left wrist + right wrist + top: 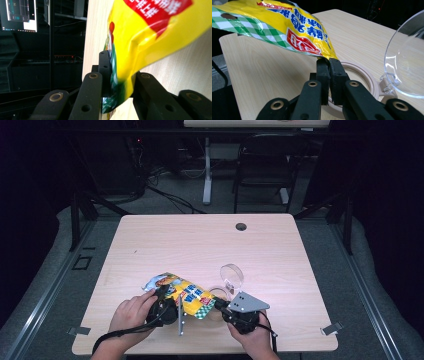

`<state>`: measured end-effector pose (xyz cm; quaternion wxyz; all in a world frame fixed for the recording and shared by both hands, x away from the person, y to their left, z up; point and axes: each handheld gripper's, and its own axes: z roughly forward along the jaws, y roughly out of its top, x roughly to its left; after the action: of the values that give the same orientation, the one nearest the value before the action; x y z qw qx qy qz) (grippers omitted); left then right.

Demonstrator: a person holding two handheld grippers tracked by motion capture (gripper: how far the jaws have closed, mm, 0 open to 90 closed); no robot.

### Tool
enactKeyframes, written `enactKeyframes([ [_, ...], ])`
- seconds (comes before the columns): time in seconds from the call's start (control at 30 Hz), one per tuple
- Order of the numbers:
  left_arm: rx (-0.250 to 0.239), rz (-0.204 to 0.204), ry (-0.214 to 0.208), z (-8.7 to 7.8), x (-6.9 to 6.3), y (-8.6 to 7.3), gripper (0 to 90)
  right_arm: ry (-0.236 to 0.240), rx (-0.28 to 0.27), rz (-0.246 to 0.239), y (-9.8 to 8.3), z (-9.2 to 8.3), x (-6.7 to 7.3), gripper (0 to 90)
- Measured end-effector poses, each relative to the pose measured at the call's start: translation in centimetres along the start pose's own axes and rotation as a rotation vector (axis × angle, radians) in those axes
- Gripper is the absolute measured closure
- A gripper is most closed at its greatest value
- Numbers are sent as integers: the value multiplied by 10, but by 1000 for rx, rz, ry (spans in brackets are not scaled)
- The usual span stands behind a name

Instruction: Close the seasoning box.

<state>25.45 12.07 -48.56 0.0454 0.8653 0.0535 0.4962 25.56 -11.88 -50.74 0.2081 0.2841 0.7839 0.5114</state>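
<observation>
Left gripper (167, 304): we clamp one end of the snack bag (182, 295), its edge pinched between our jaws. Bag: stretched between both grippers, lifted off the table (200, 240), likely to pull it open. Right gripper (222, 307): clenched on the bag's corner. Container (359, 75), lid (407, 62) hinged open: just beyond the right jaws, probably to receive the contents.
</observation>
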Motion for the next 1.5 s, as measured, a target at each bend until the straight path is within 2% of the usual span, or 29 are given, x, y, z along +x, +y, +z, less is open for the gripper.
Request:
enactKeyframes([
  [0.33,-15,-46,-32,3,-6,-5,823,6,-11,8,1,0,-1,874],
  [0.63,-33,-108,-61,7,-12,-11,831,9,-16,9,2,1,-1,868],
  [0.93,-56,-162,-86,11,-19,-17,840,21,-37,34,3,3,-2,847],
  [1.17,-73,-205,-116,14,-23,-22,842,26,-40,36,4,4,-3,827],
  [1.5,-105,-278,-185,21,-27,-29,844,29,-46,25,5,8,-2,784],
])
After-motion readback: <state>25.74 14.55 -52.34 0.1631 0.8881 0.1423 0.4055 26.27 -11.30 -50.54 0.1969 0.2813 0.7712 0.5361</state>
